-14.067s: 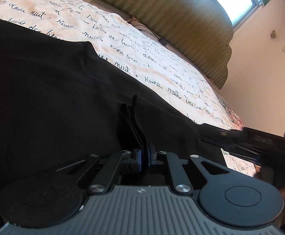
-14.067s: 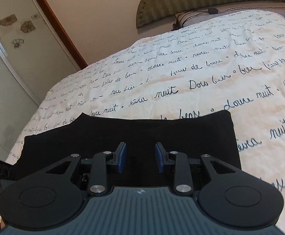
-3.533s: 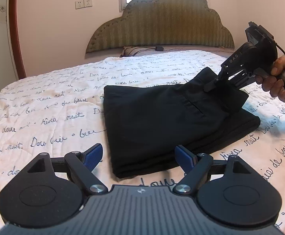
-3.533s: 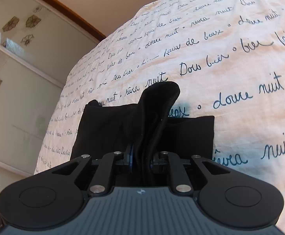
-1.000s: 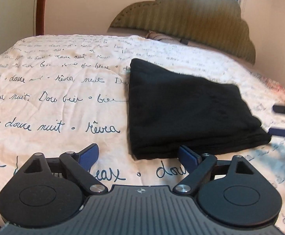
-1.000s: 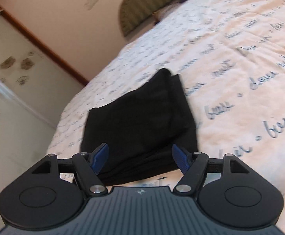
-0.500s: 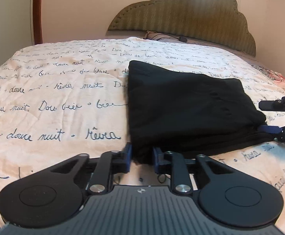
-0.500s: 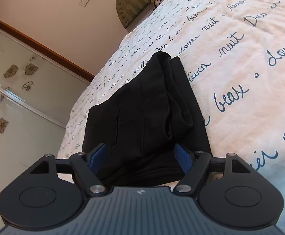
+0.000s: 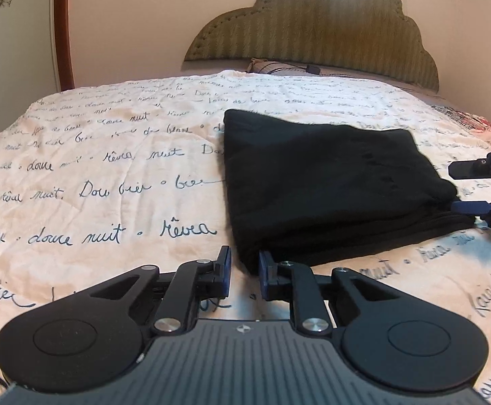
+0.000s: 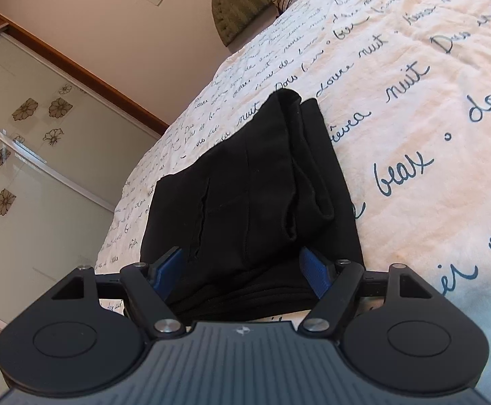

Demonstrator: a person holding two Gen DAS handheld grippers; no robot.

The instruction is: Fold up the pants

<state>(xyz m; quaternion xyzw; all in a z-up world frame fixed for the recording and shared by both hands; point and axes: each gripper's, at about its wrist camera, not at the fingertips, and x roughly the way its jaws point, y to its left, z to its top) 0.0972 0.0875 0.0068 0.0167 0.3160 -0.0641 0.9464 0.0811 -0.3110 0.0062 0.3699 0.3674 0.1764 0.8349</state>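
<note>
The black pants (image 9: pixel 326 189) lie folded in a thick rectangle on the bed; they also fill the middle of the right wrist view (image 10: pixel 255 199). My left gripper (image 9: pixel 243 271) sits at the near left corner of the stack, its jaws narrowed to a small gap with nothing between them. My right gripper (image 10: pixel 242 271) is open wide, its blue pads (image 10: pixel 313 271) straddling the end of the stack. The right gripper also shows at the right edge of the left wrist view (image 9: pixel 475 189).
The bedspread (image 9: pixel 93 175) is cream with dark handwritten words. A green padded headboard (image 9: pixel 313 33) and a pillow (image 9: pixel 279 65) stand at the far end. A sliding wardrobe door with flower decals (image 10: pixel 26 155) runs along the bed's left side.
The left gripper's jaws, wide open a second ago, have narrowed at the pants' near corner. The right gripper has moved closer, its open jaws now around the stack's end.
</note>
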